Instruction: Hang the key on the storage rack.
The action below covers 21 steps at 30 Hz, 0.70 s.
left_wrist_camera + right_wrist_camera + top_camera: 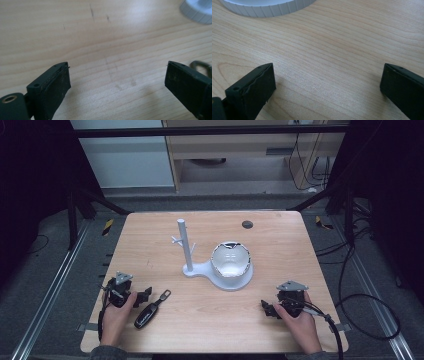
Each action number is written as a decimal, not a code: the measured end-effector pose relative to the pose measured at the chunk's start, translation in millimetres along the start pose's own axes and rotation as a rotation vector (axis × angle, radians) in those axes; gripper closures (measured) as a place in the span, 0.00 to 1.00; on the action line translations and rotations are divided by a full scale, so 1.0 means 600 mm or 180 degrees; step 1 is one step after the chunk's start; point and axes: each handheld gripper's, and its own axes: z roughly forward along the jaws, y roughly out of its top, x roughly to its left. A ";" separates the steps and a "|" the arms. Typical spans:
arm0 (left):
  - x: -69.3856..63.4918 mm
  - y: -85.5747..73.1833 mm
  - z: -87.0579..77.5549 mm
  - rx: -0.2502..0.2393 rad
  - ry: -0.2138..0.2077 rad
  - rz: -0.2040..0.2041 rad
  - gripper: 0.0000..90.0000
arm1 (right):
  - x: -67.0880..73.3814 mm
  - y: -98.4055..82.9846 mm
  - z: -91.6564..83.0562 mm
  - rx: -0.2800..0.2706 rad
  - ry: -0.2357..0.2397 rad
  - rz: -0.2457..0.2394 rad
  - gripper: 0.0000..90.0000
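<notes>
1. Your left gripper sits at about 8 o'clock on the light wooden table, held in your left hand. In the left gripper view its jaws stand wide apart, with bare wood grain between them and nothing gripped.

2. Just to the right of that gripper, at about 7 o'clock, lies the black oblong car key fob with a grey metal loop at its upper end. It lies flat on the table, loop end pointing toward 1 o'clock. In the left gripper view, part of the loop shows just beyond the right-hand jaw; whether it touches the jaw cannot be told.

3. Near the table centre stands the white plastic stand: an upright round post with short side pegs, rising from a flat base. The base widens to the right into a round ribbed disc that carries a white bowl-shaped holder.

4. At about 1 o'clock, near the far edge, there is a small dark round disc in the tabletop.

5. Your right gripper sits at about 4 o'clock, held in your right hand. In the right gripper view its jaws are spread wide over bare wood, holding nothing. The ribbed rim of the white disc shows well beyond the jaws.
</notes>
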 end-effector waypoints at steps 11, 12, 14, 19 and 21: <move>-0.030 0.073 -0.062 -0.0057 -0.0229 0.0187 0.15 | -0.002 -0.002 -0.002 -0.0009 0.0015 -0.0030 0.01; -0.038 0.089 -0.066 0.0043 -0.0274 0.0241 0.15 | -0.002 -0.002 -0.002 -0.0008 0.0016 -0.0032 0.01; -0.058 0.119 -0.071 0.0239 -0.0337 0.0316 0.15 | -0.001 -0.002 -0.002 -0.0006 0.0015 -0.0028 0.01; -0.100 0.164 -0.071 0.0843 -0.0291 0.0719 0.13 | -0.002 -0.002 -0.002 -0.0007 0.0017 -0.0034 0.01; -0.106 0.170 -0.067 0.1004 -0.0375 0.0723 0.12 | -0.002 -0.002 -0.002 -0.0007 0.0016 -0.0034 0.01</move>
